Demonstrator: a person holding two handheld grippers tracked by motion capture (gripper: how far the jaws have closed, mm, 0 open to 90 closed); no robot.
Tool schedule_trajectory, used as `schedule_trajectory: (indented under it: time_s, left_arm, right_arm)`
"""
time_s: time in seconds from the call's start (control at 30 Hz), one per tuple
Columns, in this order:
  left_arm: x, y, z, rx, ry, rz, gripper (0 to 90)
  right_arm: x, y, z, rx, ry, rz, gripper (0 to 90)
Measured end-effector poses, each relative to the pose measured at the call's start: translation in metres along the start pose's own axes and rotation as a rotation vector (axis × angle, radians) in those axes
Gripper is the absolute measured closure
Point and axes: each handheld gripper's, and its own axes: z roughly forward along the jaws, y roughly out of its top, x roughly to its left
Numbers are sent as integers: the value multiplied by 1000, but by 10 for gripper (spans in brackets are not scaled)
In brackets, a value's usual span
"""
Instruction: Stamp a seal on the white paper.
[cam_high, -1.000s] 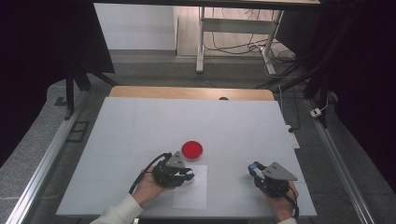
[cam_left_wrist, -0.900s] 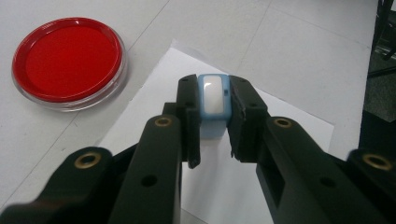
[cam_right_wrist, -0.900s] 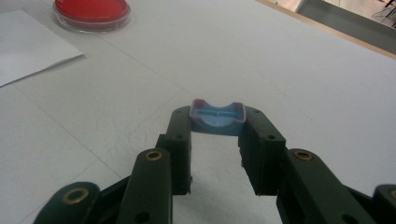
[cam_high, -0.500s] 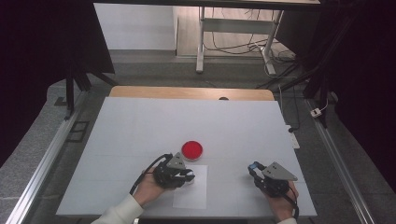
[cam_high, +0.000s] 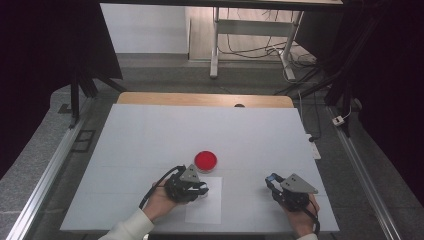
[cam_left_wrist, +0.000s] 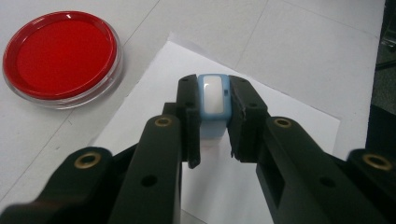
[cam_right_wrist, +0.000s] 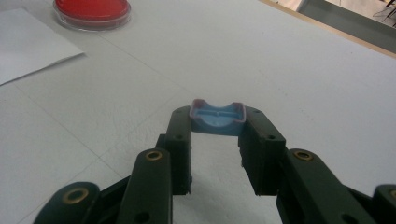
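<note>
Blue stamp (cam_left_wrist: 213, 100), low centre of the frame over white paper (cam_left_wrist: 280, 121), is pinched by your left gripper (cam_left_wrist: 212, 116); your right gripper (cam_right_wrist: 217, 128) pinches its cap (cam_right_wrist: 217, 119). A tilted press could smear.

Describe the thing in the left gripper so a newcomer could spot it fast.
Start at the white table, then find the white paper sheet beside the round red ink pad. Above that sheet, the left gripper clamps a small light-blue stamp with a white centre; the right gripper's blue piece is hollow.
</note>
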Motion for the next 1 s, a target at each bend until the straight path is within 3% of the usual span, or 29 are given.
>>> schedule_trajectory:
  time_s: [1.0]
  left_arm:
    - [-7,2,2,43,38,36,759]
  right_arm:
    - [1,0,0,5,-2,-3,651]
